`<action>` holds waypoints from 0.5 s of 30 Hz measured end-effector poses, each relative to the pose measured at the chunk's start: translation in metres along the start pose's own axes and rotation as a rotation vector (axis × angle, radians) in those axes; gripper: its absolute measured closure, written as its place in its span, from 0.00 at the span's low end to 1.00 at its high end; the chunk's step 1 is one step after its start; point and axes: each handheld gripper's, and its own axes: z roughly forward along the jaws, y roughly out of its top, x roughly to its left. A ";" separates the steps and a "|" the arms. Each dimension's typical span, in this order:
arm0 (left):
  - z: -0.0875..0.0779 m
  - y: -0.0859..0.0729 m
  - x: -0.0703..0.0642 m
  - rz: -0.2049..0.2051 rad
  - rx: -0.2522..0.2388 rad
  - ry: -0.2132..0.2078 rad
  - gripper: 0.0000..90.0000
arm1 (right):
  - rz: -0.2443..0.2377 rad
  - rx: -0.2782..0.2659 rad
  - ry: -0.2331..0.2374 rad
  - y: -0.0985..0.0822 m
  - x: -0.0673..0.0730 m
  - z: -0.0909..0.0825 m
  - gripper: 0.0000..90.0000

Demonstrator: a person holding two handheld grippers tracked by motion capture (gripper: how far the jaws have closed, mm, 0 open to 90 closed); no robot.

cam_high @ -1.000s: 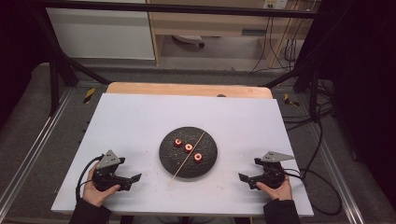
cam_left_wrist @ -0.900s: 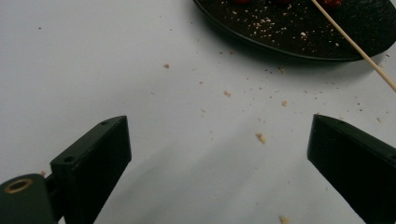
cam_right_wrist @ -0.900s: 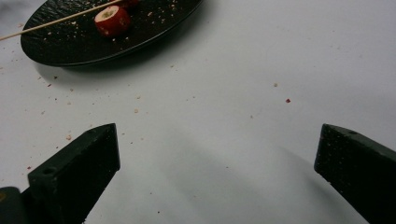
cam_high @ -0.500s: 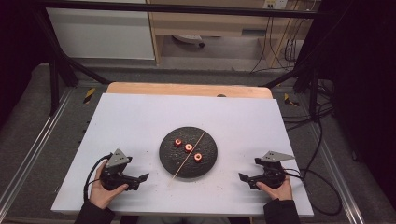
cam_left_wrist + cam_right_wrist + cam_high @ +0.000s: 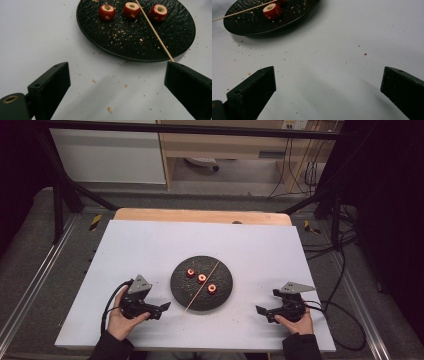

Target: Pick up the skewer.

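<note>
A thin wooden skewer (image 5: 202, 285) lies across a round black plate (image 5: 180, 290) at the middle of the table (image 5: 150, 245). Its long axis runs diagonally, from the plate's far right rim to the near left rim, where its tip juts just past the edge. Three cored red fruit pieces (image 5: 201, 278) sit in a row on the plate. The left claw (image 5: 161, 308) is spread wide, empty, close beside the skewer's near tip. The right claw (image 5: 261, 310) is also spread wide, empty, well apart from the plate. Crumbs dot the white tabletop. Cables trail over the floor beyond.
</note>
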 end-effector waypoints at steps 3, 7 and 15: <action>0.003 0.005 -0.004 0.002 0.003 -0.003 0.07 | 0.000 0.001 -0.001 0.000 0.000 0.000 0.01; 0.009 0.013 -0.011 0.011 0.012 -0.010 0.08 | -0.002 0.002 -0.002 0.000 0.000 0.000 0.01; 0.021 0.029 -0.022 0.028 0.039 -0.010 0.10 | -0.007 0.003 -0.005 0.000 0.000 0.000 0.01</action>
